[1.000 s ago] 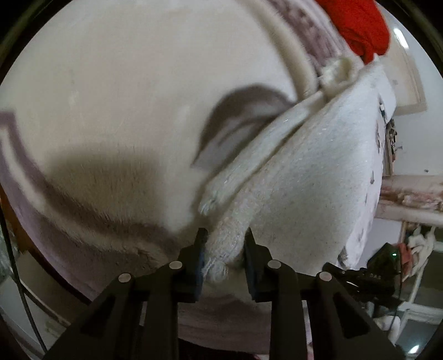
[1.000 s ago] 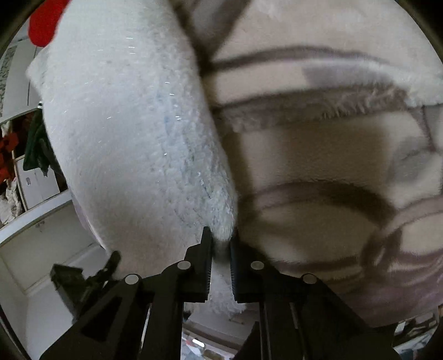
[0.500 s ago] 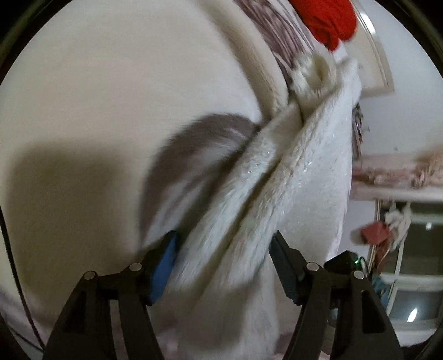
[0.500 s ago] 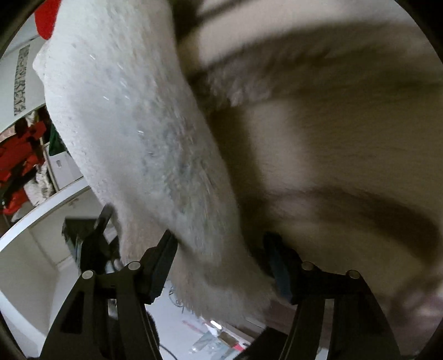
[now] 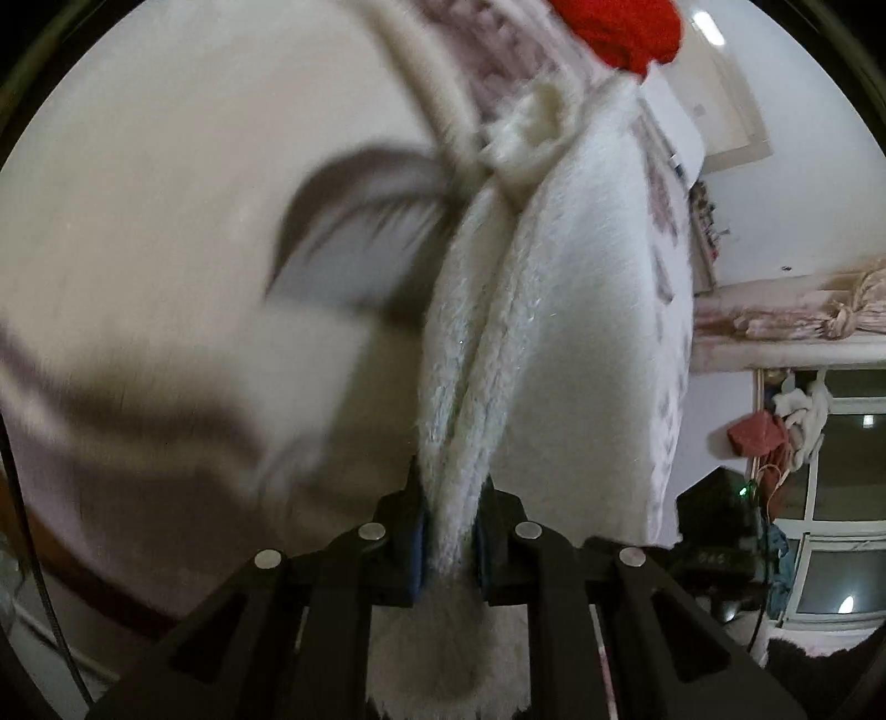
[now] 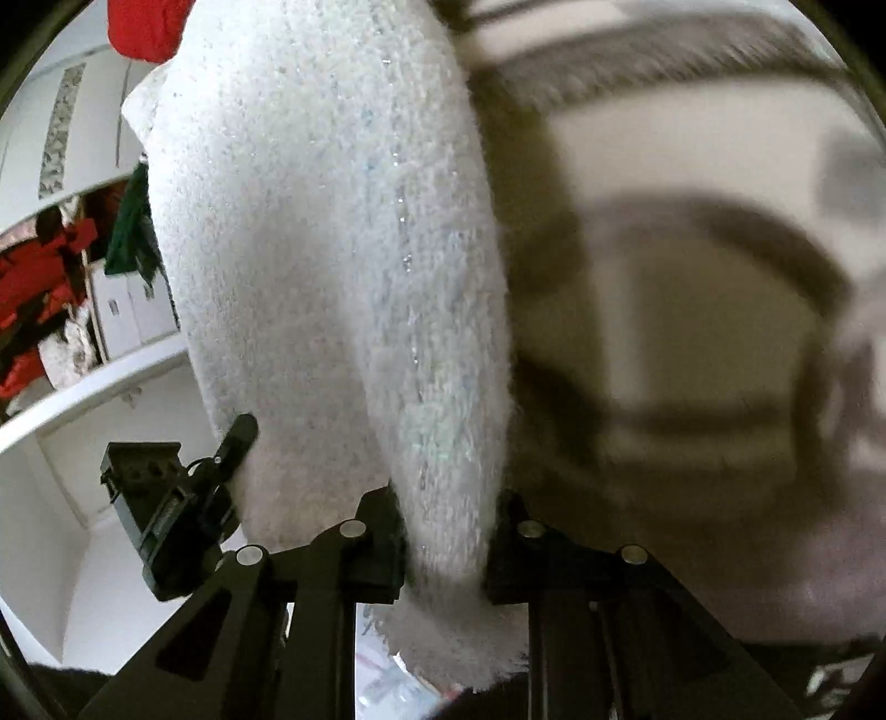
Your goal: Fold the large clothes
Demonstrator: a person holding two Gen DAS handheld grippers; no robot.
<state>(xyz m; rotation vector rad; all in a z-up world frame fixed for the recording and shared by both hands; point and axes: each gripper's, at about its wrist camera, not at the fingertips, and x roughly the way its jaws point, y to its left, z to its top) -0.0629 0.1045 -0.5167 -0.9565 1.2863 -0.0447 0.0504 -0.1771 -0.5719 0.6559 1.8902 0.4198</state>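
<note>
both grippers clamped on a fluffy white garment over a patterned blanket

from the left wrist camera, the left gripper (image 5: 449, 531) sits at the bottom middle of the view. its two black fingers have just been closing and now pinch a doubled, folded edge of a fluffy white garment (image 5: 581, 310). the two layers of the fold run up and away from the jaws as parallel ridges, ending in a small bunched curl of fabric near the top. the rest of the garment spreads to the right of the fold as a broad white panel. behind and to the left lies a cream blanket (image 5: 166, 194) with grey-brown curved markings, blurred. a red cloth (image 5: 626, 27) shows at the top edge. on the far right, a window (image 5: 836, 471) and a cluttered shelf are visible.

from the right wrist camera, the right gripper (image 6: 446, 545) is also at the bottom middle. its jaws have just been closing and now squeeze a thick wad of the same white garment (image 6: 332, 221), which rises from the fingers in a wide, sparkly, fuzzy column filling the centre-left. a tuft of fabric hangs below the jaws. the cream blanket (image 6: 692, 310) with dark looping lines fills the right side, blurred. at lower left, the other gripper's black body (image 6: 166, 515) touches the garment's edge. white shelves (image 6: 99, 387) with red clothing stand at far left.
</note>
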